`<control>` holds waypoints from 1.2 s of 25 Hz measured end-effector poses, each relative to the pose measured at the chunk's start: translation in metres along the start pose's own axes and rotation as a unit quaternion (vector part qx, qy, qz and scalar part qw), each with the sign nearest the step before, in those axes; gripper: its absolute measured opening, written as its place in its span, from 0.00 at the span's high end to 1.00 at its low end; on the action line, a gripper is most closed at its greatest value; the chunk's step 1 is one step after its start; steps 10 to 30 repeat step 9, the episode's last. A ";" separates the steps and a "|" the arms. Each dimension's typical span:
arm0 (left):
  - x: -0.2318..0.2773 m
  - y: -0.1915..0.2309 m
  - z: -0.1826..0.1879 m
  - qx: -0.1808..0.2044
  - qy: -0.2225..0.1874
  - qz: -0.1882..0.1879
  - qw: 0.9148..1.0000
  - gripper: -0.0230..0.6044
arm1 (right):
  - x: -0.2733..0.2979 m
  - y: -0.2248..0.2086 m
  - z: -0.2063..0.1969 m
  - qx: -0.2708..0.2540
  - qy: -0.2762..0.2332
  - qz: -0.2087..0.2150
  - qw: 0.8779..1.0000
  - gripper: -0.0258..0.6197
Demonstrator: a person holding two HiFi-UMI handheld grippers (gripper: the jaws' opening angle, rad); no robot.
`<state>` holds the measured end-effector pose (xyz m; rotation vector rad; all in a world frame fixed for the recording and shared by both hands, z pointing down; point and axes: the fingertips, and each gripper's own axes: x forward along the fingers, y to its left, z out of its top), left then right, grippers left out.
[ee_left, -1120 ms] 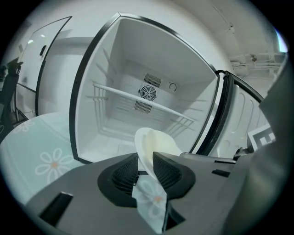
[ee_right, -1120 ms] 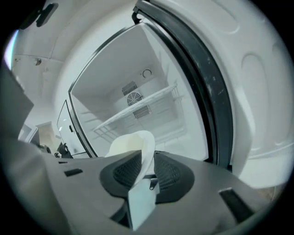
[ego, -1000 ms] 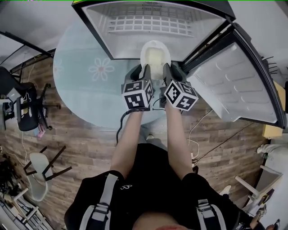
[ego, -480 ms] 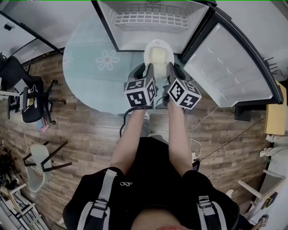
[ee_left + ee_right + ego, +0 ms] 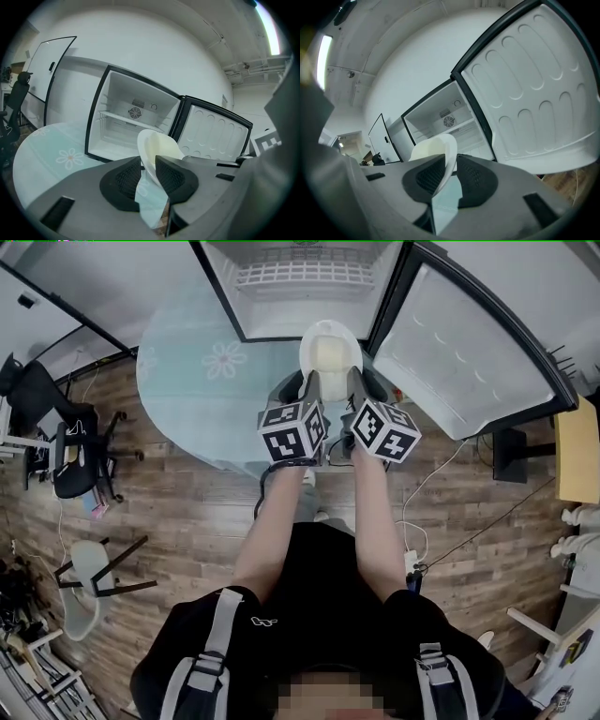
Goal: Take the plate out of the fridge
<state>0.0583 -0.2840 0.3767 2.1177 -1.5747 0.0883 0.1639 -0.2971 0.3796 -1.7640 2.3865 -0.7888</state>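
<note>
One white plate point(image 5: 329, 351) hangs in the air at 12 o'clock, just in front of the one small fridge point(image 5: 281, 326). Two tongs hold it by its near rim. The left tongs point(image 5: 307, 395) are squeezing in on the rim, and the right tongs point(image 5: 354, 393) are clamped on it too.

The fridge is open. Its one door point(image 5: 464, 362) swings wide out to 2 o'clock, so its edge stands close on the right side. To the left, at 10 o'clock, the round blue worktop point(image 5: 187, 399) lies bare but for one flower print point(image 5: 225, 360), so there is more room that way. Two chairs stand well apart from it all, a black one point(image 5: 66, 451) at 9 o'clock and a white one point(image 5: 84, 582) at 8 o'clock.

A second ago more of the plate sat inside the fridge mouth. Now most of it is out past the front lip.
</note>
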 end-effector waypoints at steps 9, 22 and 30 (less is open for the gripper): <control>-0.003 0.002 -0.003 -0.014 0.004 -0.013 1.000 0.81 | -0.001 0.000 -0.003 0.004 0.001 0.006 1.000 0.84; -0.003 0.002 -0.003 -0.014 0.004 -0.013 1.000 0.81 | -0.001 0.000 -0.003 0.004 0.001 0.006 1.000 0.84; -0.003 0.002 -0.003 -0.014 0.004 -0.013 1.000 0.81 | -0.001 0.000 -0.003 0.004 0.001 0.006 1.000 0.84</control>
